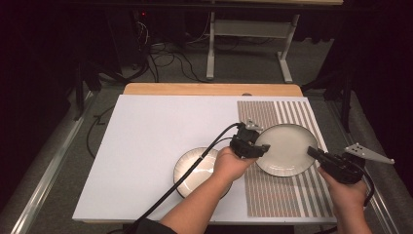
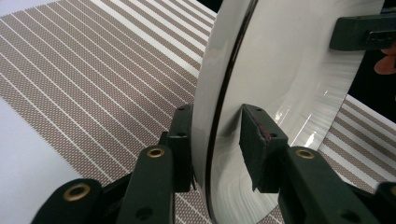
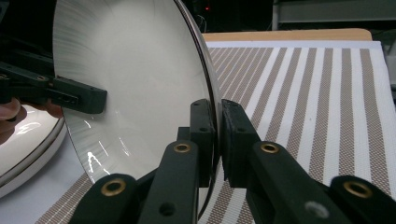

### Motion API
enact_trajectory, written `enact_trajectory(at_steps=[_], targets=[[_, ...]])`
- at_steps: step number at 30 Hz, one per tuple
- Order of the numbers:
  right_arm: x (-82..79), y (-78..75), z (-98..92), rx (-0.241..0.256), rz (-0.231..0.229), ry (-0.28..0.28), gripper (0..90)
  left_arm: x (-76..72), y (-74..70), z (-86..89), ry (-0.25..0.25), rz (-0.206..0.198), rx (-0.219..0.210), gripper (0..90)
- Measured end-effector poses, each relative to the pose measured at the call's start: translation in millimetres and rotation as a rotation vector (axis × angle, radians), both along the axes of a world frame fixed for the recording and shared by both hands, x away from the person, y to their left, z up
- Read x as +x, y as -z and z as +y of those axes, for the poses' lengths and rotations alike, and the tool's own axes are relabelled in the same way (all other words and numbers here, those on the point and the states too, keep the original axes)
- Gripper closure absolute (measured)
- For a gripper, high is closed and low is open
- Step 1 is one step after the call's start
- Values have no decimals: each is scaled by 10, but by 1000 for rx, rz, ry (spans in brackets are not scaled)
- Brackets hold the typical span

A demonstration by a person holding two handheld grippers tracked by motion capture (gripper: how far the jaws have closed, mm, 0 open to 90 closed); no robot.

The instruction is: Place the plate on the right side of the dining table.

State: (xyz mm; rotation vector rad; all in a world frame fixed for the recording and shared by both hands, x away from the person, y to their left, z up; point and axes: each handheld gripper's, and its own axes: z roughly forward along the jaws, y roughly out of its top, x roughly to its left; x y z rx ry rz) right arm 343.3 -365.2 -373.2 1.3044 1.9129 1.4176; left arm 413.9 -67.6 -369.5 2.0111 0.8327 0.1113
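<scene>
Plate [image 1: 286, 147] was clamped at opposite rims between left claw [image 1: 256, 146] and right claw [image 1: 314, 153], above the striped mat [image 1: 287, 195]; lifting looked done, setting down remained; a second plate [image 1: 195, 168] lay behind the left claw.

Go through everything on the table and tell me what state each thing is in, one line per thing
Plate: held over the placemat, gripped at two opposite edges, apparently lifted and tilted.
Left hand-held gripper: shut on the plate's rim.
Right hand-held gripper: shut on the plate's rim.
Second plate: lying flat on the white table, untouched, partly hidden by the left forearm.
Striped placemat: spread flat at the table's right side.
</scene>
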Motion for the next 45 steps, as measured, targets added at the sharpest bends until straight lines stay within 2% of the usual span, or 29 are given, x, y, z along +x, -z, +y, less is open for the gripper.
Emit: enact_trajectory(at_steps=[4, 13, 29, 36, 38, 39, 41, 42, 43, 45], targets=[[13, 29, -29, -1, 7, 9, 870, 35, 58, -48, -9, 24, -9, 651], [30, 95, -112, 4, 26, 32, 868, 61, 118, -145, -9, 34, 6, 650], [56, 161, -136, -9, 41, 36, 869, 85, 200, -188, -22, 56, 21, 644], [67, 182, -157, -2, 48, 36, 871, 98, 186, -224, -30, 54, 51, 631], [71, 188, -166, -3, 46, 33, 872, 95, 186, -237, -40, 34, 66, 624], [71, 190, -168, -4, 43, 29, 872, 85, 186, -243, -40, 37, 68, 621], [72, 196, -172, -6, 38, 23, 872, 48, 172, -241, -55, -22, 97, 616], [72, 200, -172, -7, 40, 28, 871, 29, 161, -239, -58, -41, 91, 594], [72, 200, -172, -7, 40, 28, 871, 29, 161, -239, -58, -41, 91, 567], [87, 220, -192, -1, 50, 35, 869, 0, 104, -164, -51, -53, 64, 557]])
